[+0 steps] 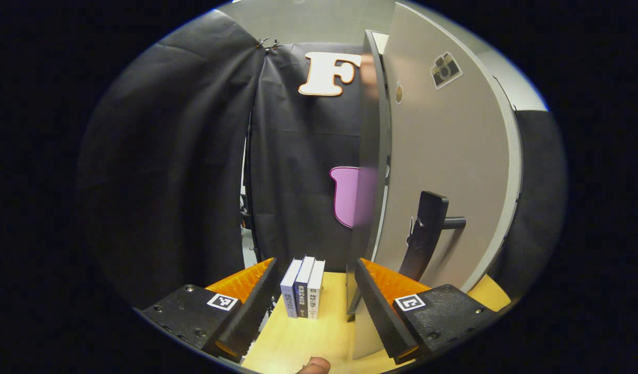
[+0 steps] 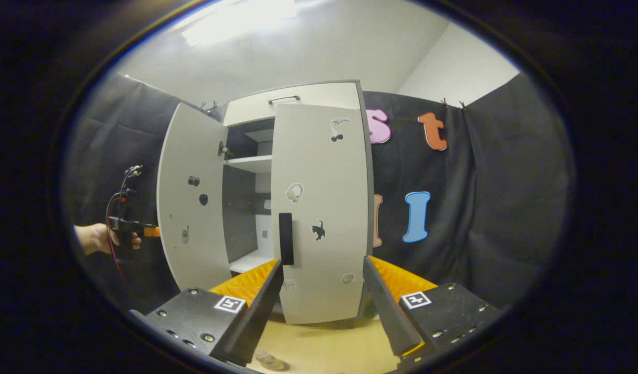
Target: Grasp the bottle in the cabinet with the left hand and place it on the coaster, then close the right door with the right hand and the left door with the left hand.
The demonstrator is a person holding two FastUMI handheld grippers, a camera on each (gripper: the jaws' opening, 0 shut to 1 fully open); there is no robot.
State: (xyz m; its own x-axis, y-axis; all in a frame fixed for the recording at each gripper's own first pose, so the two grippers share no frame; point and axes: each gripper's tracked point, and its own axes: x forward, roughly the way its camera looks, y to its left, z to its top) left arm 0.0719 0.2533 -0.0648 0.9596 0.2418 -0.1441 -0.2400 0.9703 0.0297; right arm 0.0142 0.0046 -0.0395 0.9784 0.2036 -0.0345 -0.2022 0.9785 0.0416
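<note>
The right door (image 2: 319, 208) stands nearly shut while the left door (image 2: 191, 208) hangs wide open; the bottle seems out at 6 o'clock on the worktop (image 2: 324, 348), too blurred to confirm. Both tools are released and empty: the left tool (image 1: 313, 296) sits beside the left door's edge (image 1: 371, 171), the right tool (image 2: 323, 301) faces its door. A careless swing could slam the panel, or the left tool could snag the handle (image 1: 428, 234) at 3 o'clock or knock the books (image 1: 303, 286)

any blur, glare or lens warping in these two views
Left gripper view: the left door bows into a curve from the fisheye, its near edge is smeared with blur, and its handle throws a soft shadow. Right gripper view: a ceiling light blows out to white glare, the cabinet bulges outward, yet the right door looks sharp.
</note>
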